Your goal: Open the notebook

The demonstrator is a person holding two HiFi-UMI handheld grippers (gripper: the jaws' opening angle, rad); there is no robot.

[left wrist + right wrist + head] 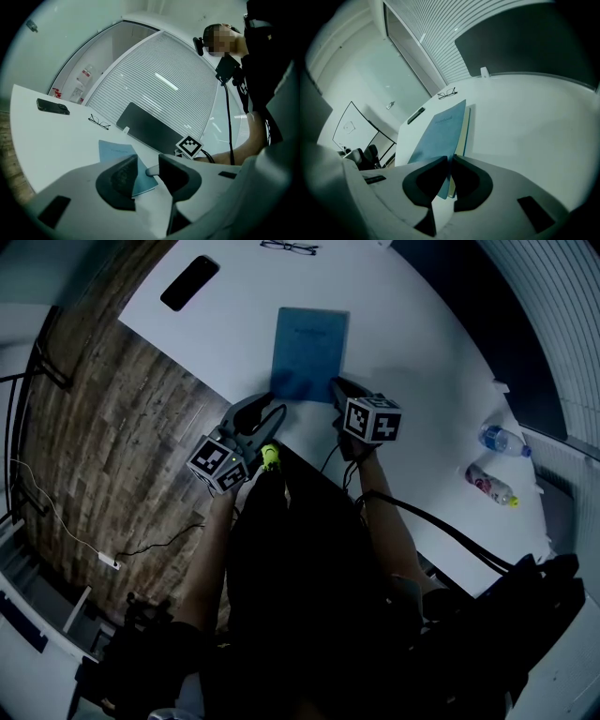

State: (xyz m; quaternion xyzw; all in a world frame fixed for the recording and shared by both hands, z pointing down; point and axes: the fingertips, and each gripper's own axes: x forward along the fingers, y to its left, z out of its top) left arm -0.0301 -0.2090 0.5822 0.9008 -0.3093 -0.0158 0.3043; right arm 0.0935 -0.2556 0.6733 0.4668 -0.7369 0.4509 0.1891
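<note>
Our right tongs (337, 387) are pinched tight on the front cover of the blue notebook (309, 348), which lies on the white table (422, 381) close to its near edge, the cover lifted slightly off the pages. Our left tongs (277, 408) stand apart at that same edge, gripping nothing.
</note>
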